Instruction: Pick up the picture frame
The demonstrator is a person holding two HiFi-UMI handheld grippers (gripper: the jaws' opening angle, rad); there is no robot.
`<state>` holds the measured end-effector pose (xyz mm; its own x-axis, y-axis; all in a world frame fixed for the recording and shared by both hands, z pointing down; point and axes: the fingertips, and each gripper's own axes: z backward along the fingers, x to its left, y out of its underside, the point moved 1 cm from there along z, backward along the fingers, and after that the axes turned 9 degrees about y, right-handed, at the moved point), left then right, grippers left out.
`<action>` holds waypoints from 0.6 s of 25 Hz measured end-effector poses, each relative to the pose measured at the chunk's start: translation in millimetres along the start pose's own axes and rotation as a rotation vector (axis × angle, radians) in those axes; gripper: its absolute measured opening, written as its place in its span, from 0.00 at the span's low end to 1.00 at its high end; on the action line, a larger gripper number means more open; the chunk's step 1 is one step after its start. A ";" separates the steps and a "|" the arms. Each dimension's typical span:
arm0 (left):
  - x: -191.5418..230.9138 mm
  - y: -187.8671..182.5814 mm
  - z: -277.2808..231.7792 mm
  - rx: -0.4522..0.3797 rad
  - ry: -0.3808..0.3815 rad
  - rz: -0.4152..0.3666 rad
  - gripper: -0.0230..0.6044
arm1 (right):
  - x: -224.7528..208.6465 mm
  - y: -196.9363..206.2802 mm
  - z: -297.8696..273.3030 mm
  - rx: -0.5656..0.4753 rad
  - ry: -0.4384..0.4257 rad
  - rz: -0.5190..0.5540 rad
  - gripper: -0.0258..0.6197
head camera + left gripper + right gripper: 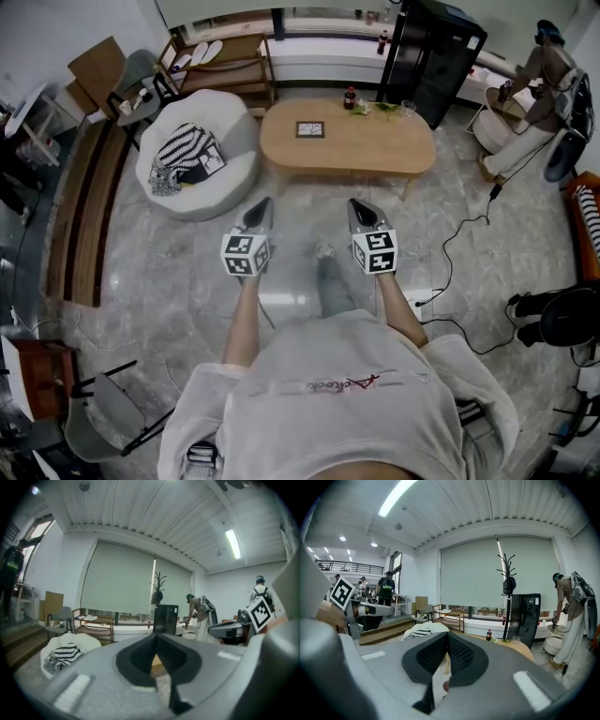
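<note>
The picture frame (pixel 310 129), small and dark-edged, lies flat on the oval wooden table (pixel 394 150) in the head view. Both grippers are held side by side over the floor, well short of the table's near edge. My left gripper (pixel 265 202) is shut with nothing in it, its jaws meeting in the left gripper view (pixel 156 635). My right gripper (pixel 356 203) is also shut and empty, with its jaws together in the right gripper view (pixel 447 634). The frame does not show in either gripper view.
A white round armchair (pixel 234 173) with a striped cloth stands left of the table. A cola bottle (pixel 350 97) and plants sit at the table's far edge. A black cabinet (pixel 436 56) stands behind. Another person (pixel 539 84) works at the right. A cable (pixel 459 234) crosses the floor.
</note>
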<state>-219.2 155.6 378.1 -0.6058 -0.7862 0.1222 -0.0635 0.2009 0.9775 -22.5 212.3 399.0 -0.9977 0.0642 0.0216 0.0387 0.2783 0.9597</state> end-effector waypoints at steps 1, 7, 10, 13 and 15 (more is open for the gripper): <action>3.1 -1.2 -3.7 -0.005 0.001 0.003 0.04 | -1.5 -1.2 -4.8 -0.005 -0.004 -0.004 0.05; 26.4 -8.3 -34.9 -0.015 -0.007 0.001 0.04 | -16.7 -7.3 -44.0 -0.013 -0.018 -0.007 0.05; 42.0 -14.8 -50.9 -0.022 -0.011 -0.002 0.04 | -21.4 -13.7 -65.8 -0.015 -0.022 0.001 0.05; 56.0 -19.4 -72.1 -0.025 -0.009 0.000 0.04 | -30.6 -18.0 -87.6 -0.010 -0.023 0.008 0.05; 62.6 -22.1 -88.8 -0.019 -0.007 0.002 0.04 | -40.1 -21.3 -100.9 -0.005 -0.025 0.009 0.05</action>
<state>-185.3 50.1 379.4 -0.6118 -0.7813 0.1235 -0.0473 0.1919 0.9803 11.0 107.1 406.0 -0.9956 0.0906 0.0235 0.0475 0.2728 0.9609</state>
